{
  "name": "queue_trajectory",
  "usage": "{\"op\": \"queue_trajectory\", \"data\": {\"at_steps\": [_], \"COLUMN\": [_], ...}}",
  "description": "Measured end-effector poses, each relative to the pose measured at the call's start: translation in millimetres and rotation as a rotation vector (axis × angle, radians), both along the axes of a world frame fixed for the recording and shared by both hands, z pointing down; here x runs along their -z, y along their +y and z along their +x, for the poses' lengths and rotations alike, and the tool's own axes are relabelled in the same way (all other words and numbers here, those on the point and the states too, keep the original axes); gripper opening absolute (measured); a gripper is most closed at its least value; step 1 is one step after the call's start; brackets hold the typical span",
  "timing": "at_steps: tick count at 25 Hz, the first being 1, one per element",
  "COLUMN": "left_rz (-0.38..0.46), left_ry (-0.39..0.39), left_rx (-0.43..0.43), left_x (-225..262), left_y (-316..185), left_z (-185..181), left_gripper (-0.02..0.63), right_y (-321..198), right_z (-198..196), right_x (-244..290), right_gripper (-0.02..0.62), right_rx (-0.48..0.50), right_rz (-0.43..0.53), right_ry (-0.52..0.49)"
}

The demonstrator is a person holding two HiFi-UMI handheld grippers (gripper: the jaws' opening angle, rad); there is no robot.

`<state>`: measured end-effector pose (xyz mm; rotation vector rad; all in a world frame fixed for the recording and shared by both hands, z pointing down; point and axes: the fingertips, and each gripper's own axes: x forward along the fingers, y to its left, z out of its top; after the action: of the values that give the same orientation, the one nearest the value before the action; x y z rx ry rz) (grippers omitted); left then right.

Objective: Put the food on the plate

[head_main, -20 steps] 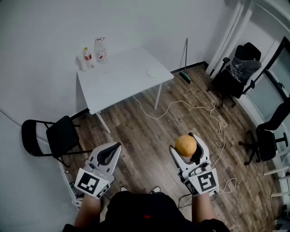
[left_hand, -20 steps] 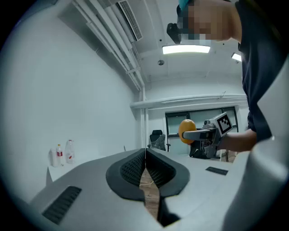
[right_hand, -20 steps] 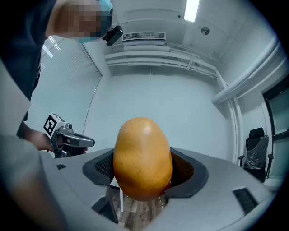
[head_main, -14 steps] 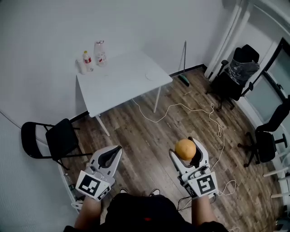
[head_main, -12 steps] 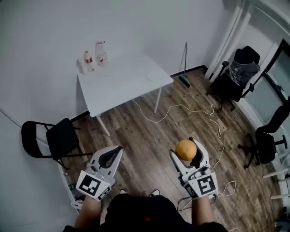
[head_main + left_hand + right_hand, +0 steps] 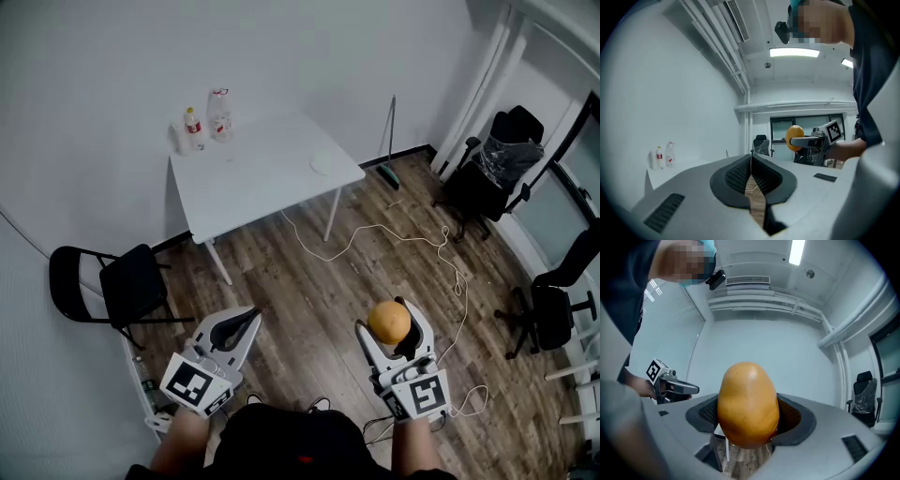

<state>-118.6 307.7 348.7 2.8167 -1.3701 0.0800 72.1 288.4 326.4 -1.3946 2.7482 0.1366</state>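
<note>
Head view shows me well back from the job: the white table (image 6: pixel 253 178) stands across the wooden floor, well apart from both grippers. The plate (image 6: pixel 322 165) lies bare near the table's right edge, towards the far right corner. Two bottles (image 6: pixel 202 122) stand at the far left corner.

The right gripper (image 6: pixel 386 319) is clamped on the orange fruit (image 6: pixel 389 322), jaws spread wide around it. In the right gripper view the fruit (image 6: pixel 747 404) sits upright between the pads and bulges well above them. The left gripper (image 6: pixel 248 319) has its jaws together with nothing between them, and hangs low on the left.

I judge the step in hand to be carrying the fruit over to the table, with the placing not yet begun.

- I'd hold the squeeze steady during the walk. The fruit is smooth and rounded, and only its lower part sits in the pads.
- A pale cable (image 6: pixel 375 230) loops over the floor between me and the table, so I'd step around it.
- I'd come in at the right edge and lower the fruit onto the plate's middle.
- I'd open only once it rests, since it could roll off.
- The left gripper is free to brace the plate's rim.
</note>
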Motion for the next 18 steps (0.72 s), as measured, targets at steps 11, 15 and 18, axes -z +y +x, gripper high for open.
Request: {"op": "queue_trajectory", "data": {"at_steps": [11, 15, 18], "left_rz": [-0.014, -0.028, -0.028], "left_ry": [-0.012, -0.022, -0.020], "left_rx": [0.014, 0.007, -0.001], "left_x": [-9, -19, -21], "left_y": [-1, -1, -11], "left_z": [88, 112, 125], "left_gripper": [0.023, 0.023, 0.023], "right_y": [-4, -11, -22], "right_z": [83, 106, 124], "right_x": [-14, -22, -31], "right_gripper": [0.337, 0.337, 0.337], "right_rx": [0.047, 0.048, 0.024], "right_rz": [-0.011, -0.014, -0.028], "right_ry": [-0.035, -0.035, -0.015]}}
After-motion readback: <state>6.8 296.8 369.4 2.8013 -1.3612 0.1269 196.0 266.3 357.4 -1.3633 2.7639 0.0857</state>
